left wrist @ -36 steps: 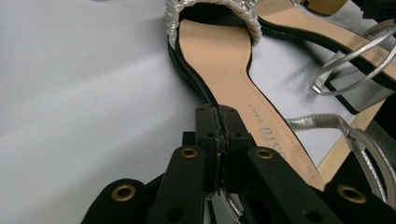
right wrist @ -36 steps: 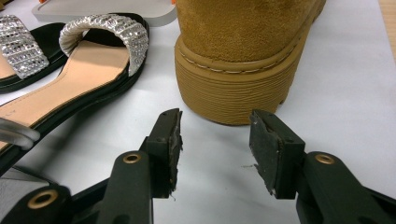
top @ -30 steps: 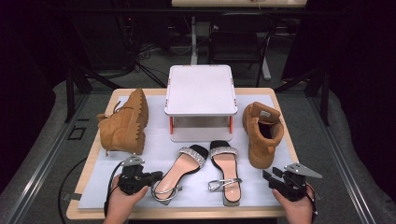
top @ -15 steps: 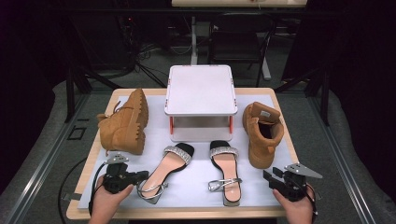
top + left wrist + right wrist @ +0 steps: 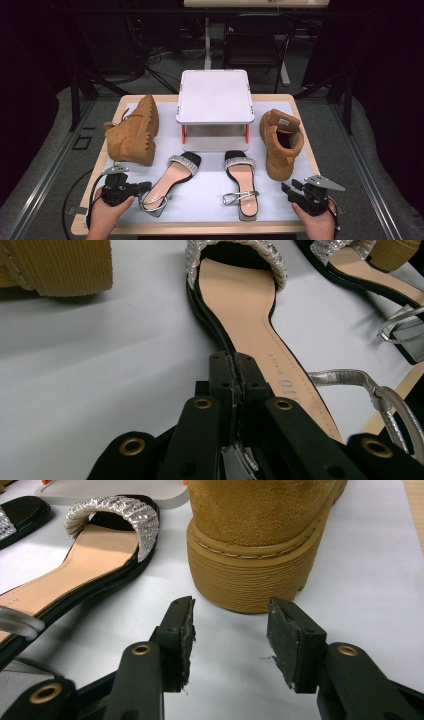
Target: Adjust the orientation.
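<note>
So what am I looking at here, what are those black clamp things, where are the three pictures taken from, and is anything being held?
A person sits at a table holding a black two-jaw gripper in each hand. The high view looks down from above; each of the other two comes from a camera riding on one gripper.

On the white-topped wooden table lie two tan suede boots, the left boot tipped on its side and the right boot upright, a white raised stand at the back, and two black sandals with sparkly silver straps.

The left gripper is shut at the heel end of the left sandal; I cannot tell whether it pinches the strap. The right gripper is open and empty, facing the right boot's heel, beside the right sandal.
</note>
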Demonstrator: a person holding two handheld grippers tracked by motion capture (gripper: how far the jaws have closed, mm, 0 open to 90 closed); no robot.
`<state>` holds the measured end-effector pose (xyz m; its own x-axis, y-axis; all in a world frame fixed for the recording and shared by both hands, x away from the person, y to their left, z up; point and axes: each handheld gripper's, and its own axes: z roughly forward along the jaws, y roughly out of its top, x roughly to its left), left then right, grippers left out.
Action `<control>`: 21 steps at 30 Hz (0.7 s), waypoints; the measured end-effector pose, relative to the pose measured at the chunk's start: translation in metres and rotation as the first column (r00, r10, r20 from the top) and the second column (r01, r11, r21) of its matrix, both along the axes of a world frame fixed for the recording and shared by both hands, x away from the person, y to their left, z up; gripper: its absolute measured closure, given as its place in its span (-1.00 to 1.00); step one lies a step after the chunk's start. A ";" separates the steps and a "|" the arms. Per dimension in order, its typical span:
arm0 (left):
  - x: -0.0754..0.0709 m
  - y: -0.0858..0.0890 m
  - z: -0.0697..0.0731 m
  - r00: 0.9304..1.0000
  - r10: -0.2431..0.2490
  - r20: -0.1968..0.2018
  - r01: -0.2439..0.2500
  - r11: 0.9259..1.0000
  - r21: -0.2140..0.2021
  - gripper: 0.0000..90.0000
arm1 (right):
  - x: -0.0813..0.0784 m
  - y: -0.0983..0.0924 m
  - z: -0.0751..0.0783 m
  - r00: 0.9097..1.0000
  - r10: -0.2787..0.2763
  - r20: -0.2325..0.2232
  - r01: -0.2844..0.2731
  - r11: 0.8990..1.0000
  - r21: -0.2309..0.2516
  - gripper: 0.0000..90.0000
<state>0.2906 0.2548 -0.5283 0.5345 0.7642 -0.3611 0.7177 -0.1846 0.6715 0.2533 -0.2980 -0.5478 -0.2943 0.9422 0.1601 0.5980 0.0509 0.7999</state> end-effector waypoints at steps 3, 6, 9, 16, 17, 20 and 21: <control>0.000 0.003 -0.001 1.000 0.007 -0.002 -0.007 1.000 -0.012 0.95 | 0.000 0.001 0.000 1.000 0.000 0.005 0.000 1.000 -0.003 0.19; 0.000 0.005 -0.003 1.000 0.017 -0.002 -0.017 0.999 -0.028 0.94 | -0.001 0.002 0.002 1.000 0.005 0.009 -0.005 1.000 -0.007 0.19; -0.001 0.006 -0.005 1.000 0.024 0.000 -0.024 0.999 -0.041 0.93 | -0.002 0.004 0.003 1.000 0.007 0.017 -0.007 1.000 -0.005 0.19; -0.003 0.007 -0.005 0.999 0.048 0.021 -0.048 0.998 -0.037 0.74 | -0.009 0.017 0.010 0.999 0.038 0.037 -0.037 0.999 -0.034 0.20; -0.002 0.009 -0.005 0.998 0.055 0.026 -0.054 0.997 -0.059 0.67 | -0.010 0.019 0.011 0.998 0.044 0.044 -0.043 0.999 -0.027 0.20; -0.003 0.009 -0.005 0.998 0.058 0.031 -0.056 0.997 -0.061 0.58 | -0.013 0.023 0.015 0.997 0.061 0.054 -0.060 0.998 -0.024 0.17; -0.003 0.009 -0.005 0.997 0.068 0.044 -0.066 0.997 -0.038 0.56 | -0.015 0.028 0.017 0.995 0.082 0.056 -0.080 0.996 -0.031 0.16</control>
